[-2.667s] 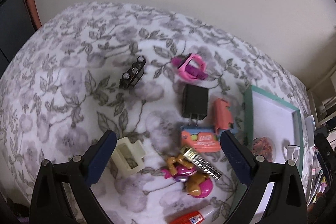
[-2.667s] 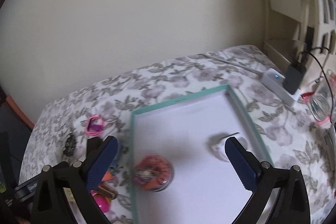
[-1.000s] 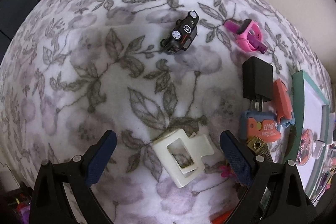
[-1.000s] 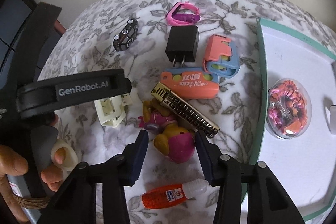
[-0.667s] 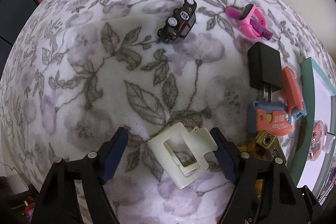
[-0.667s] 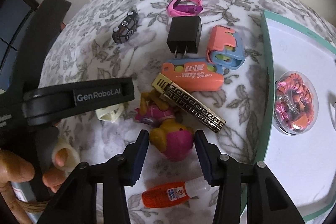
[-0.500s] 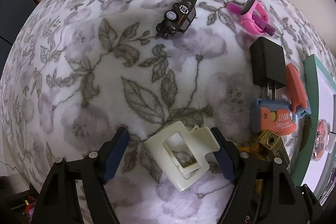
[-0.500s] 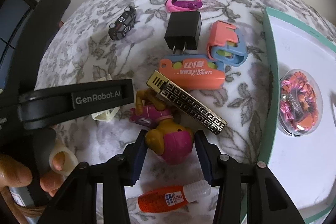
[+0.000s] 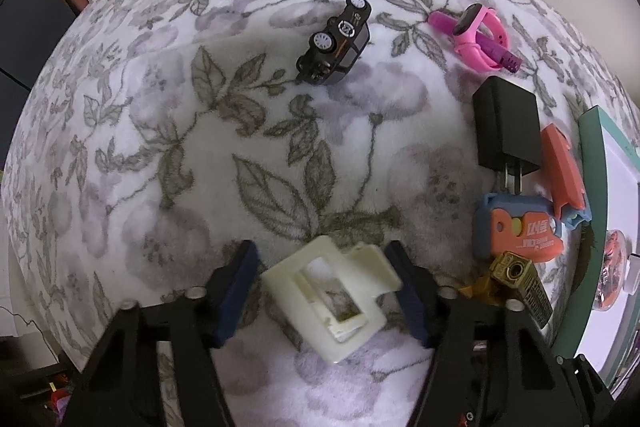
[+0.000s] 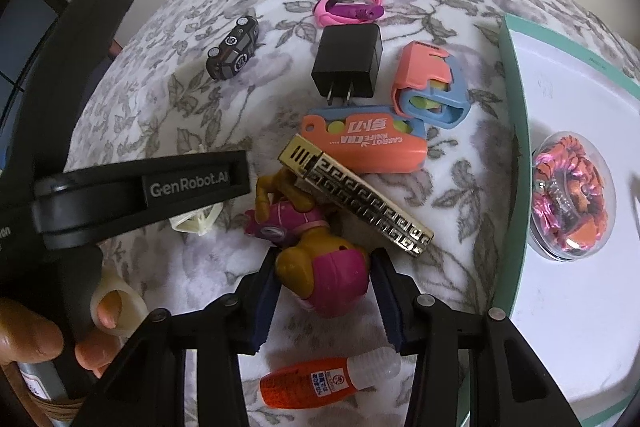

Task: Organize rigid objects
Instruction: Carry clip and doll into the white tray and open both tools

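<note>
The left gripper (image 9: 324, 289) is closing around the cream plastic frame (image 9: 334, 291), whose long axis runs from ten to four o'clock across the jaws. The right gripper (image 10: 325, 301) pinches the toy figure (image 10: 320, 273) by its pink head, nearest the teal tray (image 10: 516, 131) at three o'clock.

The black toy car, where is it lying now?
The black toy car lies on the floral cloth, far from both grippers, left of the pink watch.

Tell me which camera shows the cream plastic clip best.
The left wrist view. There the cream plastic clip lies whole and unobstructed on the floral blanket, between the closing jaws of the left gripper. In the right wrist view only a corner of it peeks out from under the left gripper's black body.
</note>
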### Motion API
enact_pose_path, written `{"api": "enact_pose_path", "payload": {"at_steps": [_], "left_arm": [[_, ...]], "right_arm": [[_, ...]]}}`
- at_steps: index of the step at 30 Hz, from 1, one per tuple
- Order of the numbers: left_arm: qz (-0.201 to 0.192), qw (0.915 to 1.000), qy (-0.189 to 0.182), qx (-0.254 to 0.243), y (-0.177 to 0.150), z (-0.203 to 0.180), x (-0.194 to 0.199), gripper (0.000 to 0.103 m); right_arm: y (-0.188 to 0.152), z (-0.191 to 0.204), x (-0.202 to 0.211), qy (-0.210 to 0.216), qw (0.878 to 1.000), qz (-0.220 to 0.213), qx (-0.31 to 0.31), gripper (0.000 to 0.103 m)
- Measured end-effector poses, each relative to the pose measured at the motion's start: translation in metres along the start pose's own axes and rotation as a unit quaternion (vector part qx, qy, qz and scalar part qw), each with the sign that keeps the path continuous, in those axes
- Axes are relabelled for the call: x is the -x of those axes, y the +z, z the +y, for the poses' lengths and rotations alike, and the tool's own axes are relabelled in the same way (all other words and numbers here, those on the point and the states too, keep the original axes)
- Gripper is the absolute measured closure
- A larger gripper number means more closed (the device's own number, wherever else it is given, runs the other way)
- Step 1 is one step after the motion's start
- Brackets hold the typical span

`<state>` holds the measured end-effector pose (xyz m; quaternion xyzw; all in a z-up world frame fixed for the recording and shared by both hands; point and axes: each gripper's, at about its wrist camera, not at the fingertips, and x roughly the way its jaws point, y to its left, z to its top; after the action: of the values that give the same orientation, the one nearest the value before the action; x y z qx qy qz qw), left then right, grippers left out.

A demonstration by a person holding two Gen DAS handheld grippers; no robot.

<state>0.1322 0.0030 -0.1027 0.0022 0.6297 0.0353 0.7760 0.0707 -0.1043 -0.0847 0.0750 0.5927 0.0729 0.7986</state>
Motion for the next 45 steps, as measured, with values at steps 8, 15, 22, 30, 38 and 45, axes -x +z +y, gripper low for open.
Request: {"api": "enact_pose_path", "payload": {"at_steps": [8, 15, 22, 30, 38, 45], "left_arm": [[-0.009, 0.9998, 0.003, 0.018, 0.009, 0.019, 0.017, 0.044], [-0.069, 0.9966, -0.004, 0.044, 0.021, 0.043, 0.063, 0.045], [-0.118, 0.991, -0.029, 0.055, 0.017, 0.044, 0.104, 0.044], [-0.135, 0.9887, -0.06, 0.022, 0.007, 0.015, 0.127, 0.044], [-0.138, 0.9867, -0.079, -0.035, -0.008, -0.031, 0.141, 0.044], [-0.135, 0.9796, -0.097, -0.114, -0.033, -0.088, 0.151, 0.044]], "right_arm": [[0.003, -0.005, 0.018, 0.032, 0.999, -0.015, -0.017, 0.056], [0.009, -0.008, 0.047, 0.056, 0.997, -0.051, -0.027, 0.056], [0.015, -0.029, 0.09, 0.036, 0.993, -0.101, -0.054, 0.056], [0.012, -0.088, 0.115, -0.024, 0.983, -0.124, -0.13, 0.056], [-0.012, -0.159, 0.125, -0.071, 0.964, -0.107, -0.233, 0.056], [-0.039, -0.207, 0.138, -0.098, 0.945, -0.096, -0.295, 0.056]]}}
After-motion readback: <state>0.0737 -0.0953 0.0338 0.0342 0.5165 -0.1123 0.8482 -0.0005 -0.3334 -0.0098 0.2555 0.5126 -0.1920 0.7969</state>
